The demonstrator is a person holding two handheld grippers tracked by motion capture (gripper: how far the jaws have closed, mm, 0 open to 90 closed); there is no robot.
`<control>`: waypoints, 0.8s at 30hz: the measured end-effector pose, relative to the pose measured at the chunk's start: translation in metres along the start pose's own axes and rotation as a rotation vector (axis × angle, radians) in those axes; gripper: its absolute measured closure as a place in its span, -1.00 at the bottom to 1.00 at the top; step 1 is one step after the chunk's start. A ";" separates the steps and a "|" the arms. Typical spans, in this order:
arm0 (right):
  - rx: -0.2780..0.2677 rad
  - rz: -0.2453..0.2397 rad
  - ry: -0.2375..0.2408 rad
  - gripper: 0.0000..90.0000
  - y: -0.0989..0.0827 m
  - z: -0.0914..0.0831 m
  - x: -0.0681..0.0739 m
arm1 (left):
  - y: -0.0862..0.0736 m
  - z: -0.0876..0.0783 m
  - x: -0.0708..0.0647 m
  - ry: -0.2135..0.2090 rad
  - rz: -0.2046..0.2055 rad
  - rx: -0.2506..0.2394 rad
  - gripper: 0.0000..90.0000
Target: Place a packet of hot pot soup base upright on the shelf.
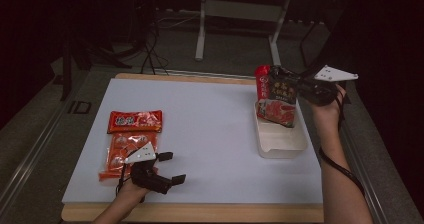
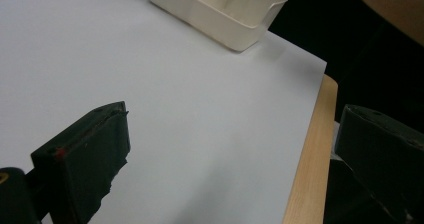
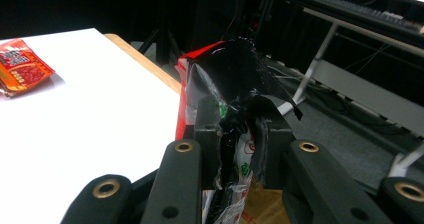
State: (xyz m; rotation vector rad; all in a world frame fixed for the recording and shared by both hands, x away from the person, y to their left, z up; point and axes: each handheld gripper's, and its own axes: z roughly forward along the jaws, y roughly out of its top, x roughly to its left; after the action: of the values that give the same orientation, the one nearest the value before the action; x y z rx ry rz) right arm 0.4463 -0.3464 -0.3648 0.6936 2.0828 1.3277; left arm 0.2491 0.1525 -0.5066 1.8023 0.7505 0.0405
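The fingers of the right gripper are clamped on the upper edge of a black and red packet. In the right gripper view, the glossy crinkled foil is pinched between the two black fingers and rises above them. The packet hangs upright, and its lower end reaches down into a white tray at the right side of the desk. I cannot tell if the packet touches the bottom of the tray. The tray is a plain rectangular box of smooth plastic with rounded corners, and its near half is free.

The left gripper rests low at the near left part of the desk, with its fingers well apart and nothing between them. Just beside it, on the far side, two flat orange-red packets lie on the desk: a longer packet and a clear-fronted packet with small pieces inside. The second one is partly under the grey plate of the left gripper.

The desk has a smooth white sheet on top and a light wooden edge at the near and far sides. The wide middle of the sheet between the packets and the tray is open. The tray stands close to the right edge of the sheet.
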 end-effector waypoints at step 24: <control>-0.056 0.074 0.073 0.66 -0.029 0.001 -0.003 | -0.003 0.000 0.001 0.018 0.014 0.002 -0.96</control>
State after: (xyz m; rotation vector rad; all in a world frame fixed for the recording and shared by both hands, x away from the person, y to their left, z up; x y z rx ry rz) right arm 0.4454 -0.3582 -0.3913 0.7144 2.0870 1.4668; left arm 0.2487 0.1532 -0.5096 1.8112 0.7517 0.0652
